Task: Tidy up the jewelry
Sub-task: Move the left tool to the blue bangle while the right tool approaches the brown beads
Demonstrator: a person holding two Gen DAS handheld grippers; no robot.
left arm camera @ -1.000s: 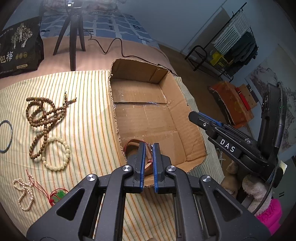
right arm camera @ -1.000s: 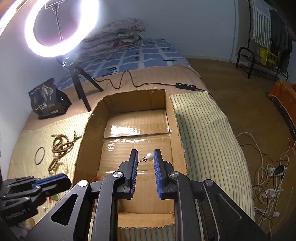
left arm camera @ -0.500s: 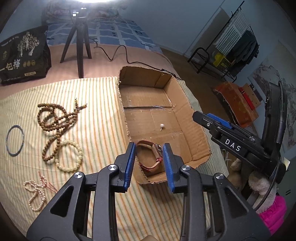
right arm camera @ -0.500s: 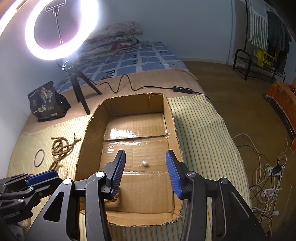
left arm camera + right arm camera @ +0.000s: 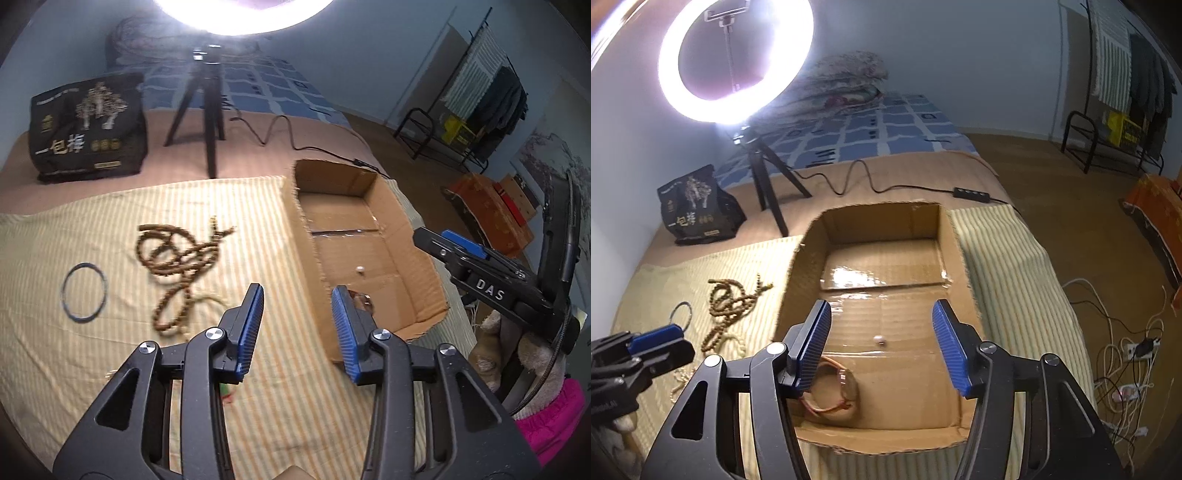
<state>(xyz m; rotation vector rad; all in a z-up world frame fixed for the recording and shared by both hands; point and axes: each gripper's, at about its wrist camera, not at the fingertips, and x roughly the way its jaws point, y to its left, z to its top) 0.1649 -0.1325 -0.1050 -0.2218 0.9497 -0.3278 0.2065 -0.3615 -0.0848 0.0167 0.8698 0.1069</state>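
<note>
Both hand-held grippers are empty with jaws opening: the left hand-held gripper (image 5: 297, 325) over the striped cloth (image 5: 110, 332) on the bed, the right hand-held gripper (image 5: 881, 347) above the cardboard box (image 5: 882, 221). A watch (image 5: 836, 391) and a pearl earring (image 5: 878, 339) lie apart on the box floor. The brown bead necklace (image 5: 177, 258) and a dark bangle (image 5: 85, 291) lie on the cloth.

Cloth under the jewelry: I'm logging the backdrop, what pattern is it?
The cloth has thin yellow and cream stripes, clearest in the left wrist view.

Right gripper (image 5: 881, 330) jaws opening, empty, over cardboard box (image 5: 945, 236), watch (image 5: 833, 391), pearl earring (image 5: 879, 338) inside
</note>
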